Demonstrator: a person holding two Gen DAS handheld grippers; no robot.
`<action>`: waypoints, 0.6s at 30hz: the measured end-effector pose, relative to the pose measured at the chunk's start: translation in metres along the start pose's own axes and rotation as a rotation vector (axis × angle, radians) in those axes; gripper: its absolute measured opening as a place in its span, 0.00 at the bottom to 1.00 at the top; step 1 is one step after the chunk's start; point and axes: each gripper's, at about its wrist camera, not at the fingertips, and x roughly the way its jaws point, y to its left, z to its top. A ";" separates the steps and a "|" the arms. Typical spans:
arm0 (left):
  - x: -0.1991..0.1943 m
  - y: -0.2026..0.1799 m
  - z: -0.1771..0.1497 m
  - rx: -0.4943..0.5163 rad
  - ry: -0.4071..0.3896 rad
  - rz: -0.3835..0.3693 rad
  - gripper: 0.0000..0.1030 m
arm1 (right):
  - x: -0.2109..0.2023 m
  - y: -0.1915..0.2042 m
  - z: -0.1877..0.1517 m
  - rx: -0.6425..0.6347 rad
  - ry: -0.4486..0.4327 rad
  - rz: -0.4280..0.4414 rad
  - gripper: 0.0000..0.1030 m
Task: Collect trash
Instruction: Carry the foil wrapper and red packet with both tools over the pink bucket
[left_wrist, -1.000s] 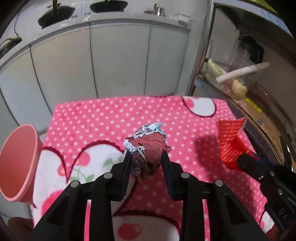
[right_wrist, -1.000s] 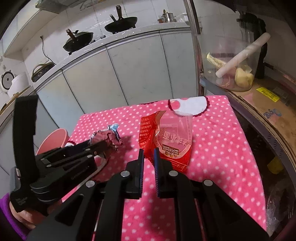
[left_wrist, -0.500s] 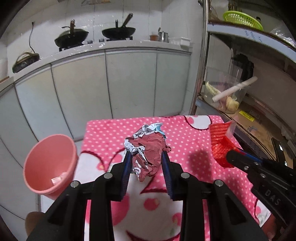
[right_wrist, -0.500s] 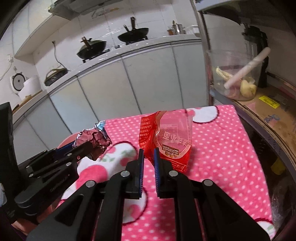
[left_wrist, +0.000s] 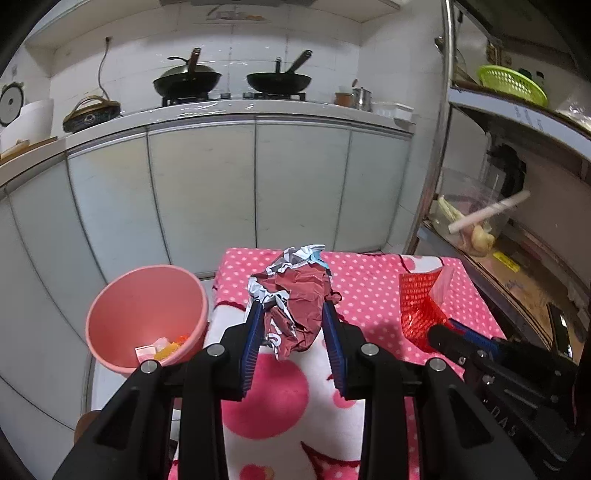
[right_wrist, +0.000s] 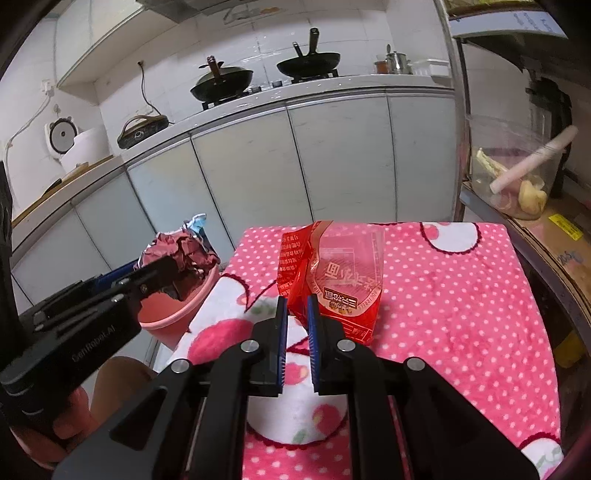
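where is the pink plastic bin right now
The pink plastic bin sits low beside the left edge of the pink polka-dot cloth, left of the left gripper holding crumpled foil wrapper.

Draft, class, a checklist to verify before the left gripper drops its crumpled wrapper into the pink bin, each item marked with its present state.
1. Left gripper clamps the crumpled maroon-and-silver foil wrapper: ok.
2. Wrapper lifted clear of the pink polka-dot blanket: ok.
3. Wrapper directly above the round pink plastic bin: not ok in the left wrist view; it hangs right of the rim.
4. Bin has room: ok, only a few scraps inside.
5. Right gripper pinches the red-and-clear plastic snack bag: ok.
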 end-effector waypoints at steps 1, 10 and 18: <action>-0.001 0.002 0.000 -0.001 -0.002 0.003 0.31 | 0.000 0.002 0.000 -0.003 0.001 0.001 0.10; -0.009 0.012 0.002 -0.021 -0.016 0.022 0.31 | 0.001 0.014 0.001 -0.024 0.006 0.004 0.10; -0.011 0.014 0.001 -0.025 -0.021 0.036 0.31 | 0.002 0.018 0.001 -0.041 0.009 0.008 0.10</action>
